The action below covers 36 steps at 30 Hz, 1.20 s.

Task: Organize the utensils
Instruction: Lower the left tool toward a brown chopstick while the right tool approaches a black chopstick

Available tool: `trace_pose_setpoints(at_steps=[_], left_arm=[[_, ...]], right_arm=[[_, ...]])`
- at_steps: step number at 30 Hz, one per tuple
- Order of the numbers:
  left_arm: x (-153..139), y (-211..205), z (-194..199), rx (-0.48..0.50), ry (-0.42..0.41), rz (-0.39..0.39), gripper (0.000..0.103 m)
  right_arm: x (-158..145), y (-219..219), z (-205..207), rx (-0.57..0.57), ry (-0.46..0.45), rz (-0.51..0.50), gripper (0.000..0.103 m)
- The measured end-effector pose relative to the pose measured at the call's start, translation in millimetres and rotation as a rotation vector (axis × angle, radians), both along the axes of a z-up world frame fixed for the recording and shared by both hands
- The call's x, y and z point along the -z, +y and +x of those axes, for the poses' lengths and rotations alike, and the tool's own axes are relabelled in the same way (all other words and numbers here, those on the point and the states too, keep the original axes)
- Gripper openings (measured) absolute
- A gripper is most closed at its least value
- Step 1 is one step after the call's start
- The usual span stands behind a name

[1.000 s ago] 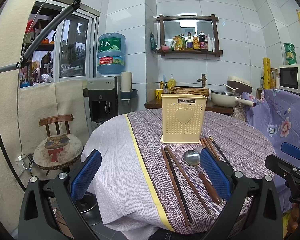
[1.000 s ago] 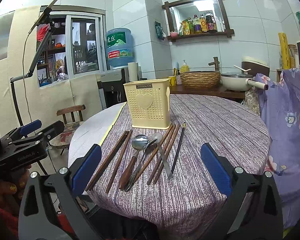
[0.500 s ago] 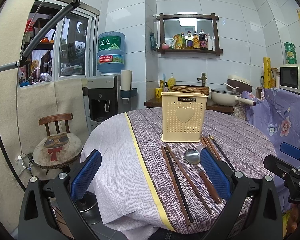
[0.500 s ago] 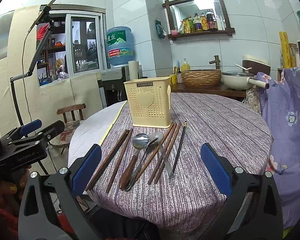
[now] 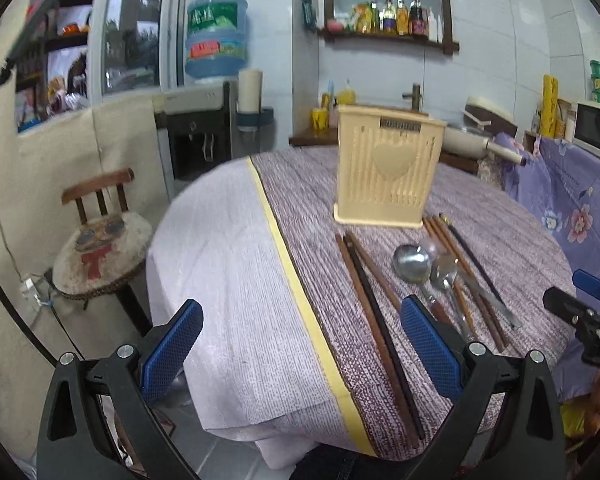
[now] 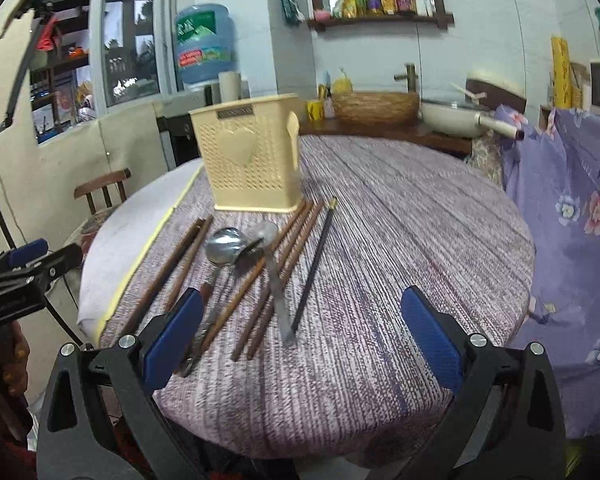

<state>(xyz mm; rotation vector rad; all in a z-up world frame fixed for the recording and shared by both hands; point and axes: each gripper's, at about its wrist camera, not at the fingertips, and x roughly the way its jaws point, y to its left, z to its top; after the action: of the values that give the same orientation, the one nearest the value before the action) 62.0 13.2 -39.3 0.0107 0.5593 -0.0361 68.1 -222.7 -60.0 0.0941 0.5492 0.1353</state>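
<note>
The round counter point(image 6: 400, 220), draped in a purple woven cloth with a pale section beyond a yellow stripe, carries everything. The cream utensil holder point(image 6: 250, 156), perforated with a heart on its face, stands upright on it and serves as the landmark. Behind the holder, on a separate wooden surface, sit a wicker basket point(image 6: 376, 106) and a white pan point(image 6: 452, 118). To the holder's left, off the counter, stands a wooden chair point(image 5: 100, 236) with a round cushion.

All loose utensils lie flat on the cloth just in front of the holder, pointing roughly away from it. Front-left of the holder lies a pair of brown chopsticks point(image 6: 172, 264). Directly in front lies a large metal spoon point(image 6: 224, 246), with a smaller metal spoon point(image 6: 272, 264) beside it and partly overlapped by a chopstick. Front-right run several more brown chopsticks point(image 6: 288, 256), and furthest right a single black chopstick point(image 6: 314, 268), its tip near the holder's base.

The left tool point(image 5: 300, 344) hangs above the counter's near edge, front-left of the holder, jaws spread wide and holding nothing. The right tool point(image 6: 300, 336) hovers over the cloth in front of the holder, also spread wide and empty.
</note>
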Motion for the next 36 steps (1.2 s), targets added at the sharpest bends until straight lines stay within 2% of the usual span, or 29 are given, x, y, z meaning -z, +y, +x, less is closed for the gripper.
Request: trace_pose_setpoints(at_steps=[5,10,12,16,21,29,36], left_arm=[[-3.9,7.9,23.8,0.027,0.058,-0.038,0.085],[-3.5,0.7,58.1,0.058,0.159,-0.045,0.058],[-0.5,-5.0,68.5,0.078,0.197,-0.036,0.052],[7.5,-10.7,80.8,0.100,0.251,-0.035,0.039],[12.8,-8.7,94.4,0.111,0.300,-0.092,0.035],[19.1,-20.7,109.4,0.133,0.340,-0.077,0.035],[22.8,-23.4,112.7,0.094,0.354,-0.013,0.034]], right_arm=[[-0.3,-8.5,36.1,0.053,0.067,-0.039,0.097],[1.4,-15.2,79.6,0.045,0.174,0.005,0.083],[3.1,-16.1,92.1,0.042,0.212,0.020,0.075],[5.1,-13.9,109.0,0.042,0.245,0.018,0.070],[12.4,-8.2,125.1,0.031,0.291,0.022,0.067],[15.9,-5.6,129.5,0.030,0.295,0.039,0.067],[13.7,-2.8,128.7,0.030,0.283,0.000,0.067]])
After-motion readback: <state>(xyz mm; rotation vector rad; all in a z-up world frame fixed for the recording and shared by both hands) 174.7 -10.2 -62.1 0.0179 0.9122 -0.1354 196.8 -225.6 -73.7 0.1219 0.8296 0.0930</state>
